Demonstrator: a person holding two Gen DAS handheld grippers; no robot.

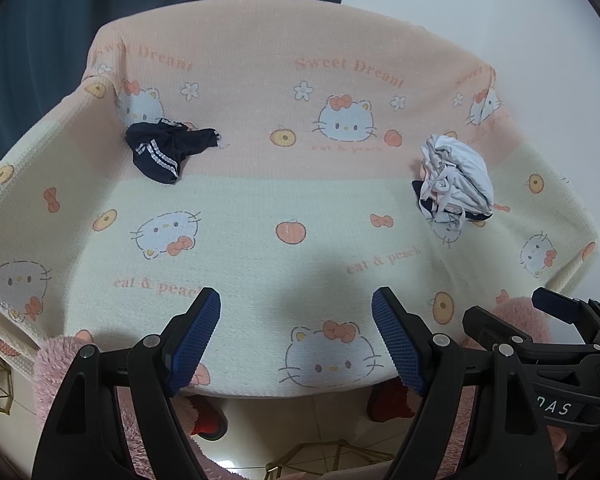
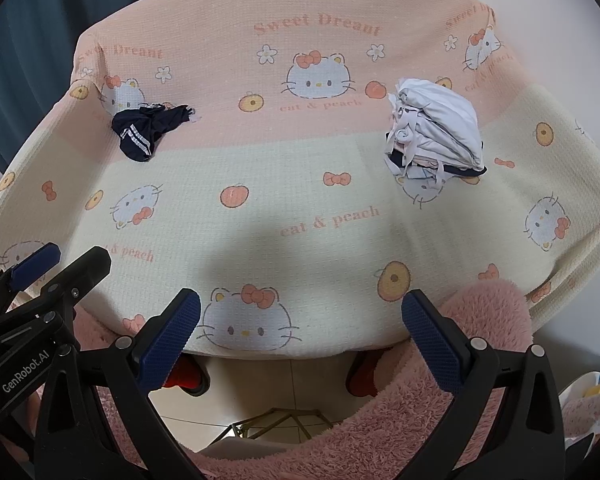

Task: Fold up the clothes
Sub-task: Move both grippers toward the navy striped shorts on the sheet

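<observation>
Claw L [image 1: 296,340] & R [image 2: 300,340] open; only R view shows paper clutter [image 2: 592,396].

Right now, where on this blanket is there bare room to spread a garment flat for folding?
The widest free patch is the middle of the blanket, between the crumpled navy garment far left and the folded stack far right. The near strip ahead of the open left hand-held gripper and right hand-held gripper is also bare. It is crowded only around the stack.

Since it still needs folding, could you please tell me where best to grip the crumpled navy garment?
Pinch the navy garment at its white-striped hem, the raised near edge, coming from the near side with the open left tongs, which look nearer it.
</observation>
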